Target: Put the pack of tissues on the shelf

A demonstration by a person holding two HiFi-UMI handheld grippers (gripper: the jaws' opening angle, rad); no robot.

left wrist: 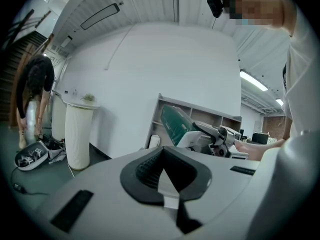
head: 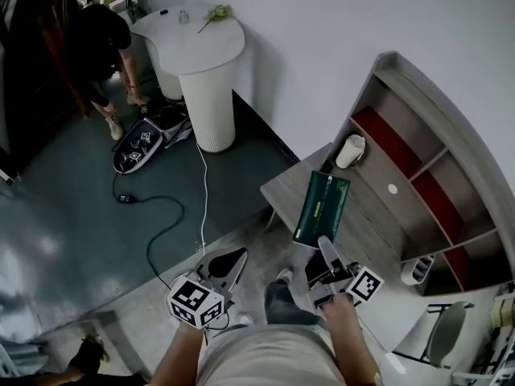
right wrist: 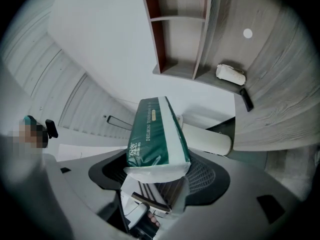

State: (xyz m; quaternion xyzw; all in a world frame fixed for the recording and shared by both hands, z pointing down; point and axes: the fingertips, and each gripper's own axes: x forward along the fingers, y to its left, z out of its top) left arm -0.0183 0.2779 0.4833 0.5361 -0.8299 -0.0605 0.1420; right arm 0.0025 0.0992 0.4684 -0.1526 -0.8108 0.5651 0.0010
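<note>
The right hand-held gripper (right wrist: 157,176) is clamped on one short end of the pack of tissues (right wrist: 156,134). The pack juts out ahead of it, in the air and not yet on the shelf (right wrist: 200,29) that stands beyond its far end. Only that gripper's own view makes the print legible: "DREAMING" runs along the green side, and the rest is too small to read. The head view alone shows the grey counter (head: 286,191) ahead of this gripper, with a white roll (head: 351,151) past the pack's tip. It also shows, far ahead and left of the left hand-held gripper (head: 229,264), a second person (head: 96,47) bending beside a white pedestal (head: 205,71). The left gripper view shows its jaws drawn together on nothing, with the pack tilted upward ahead to its right.
</note>
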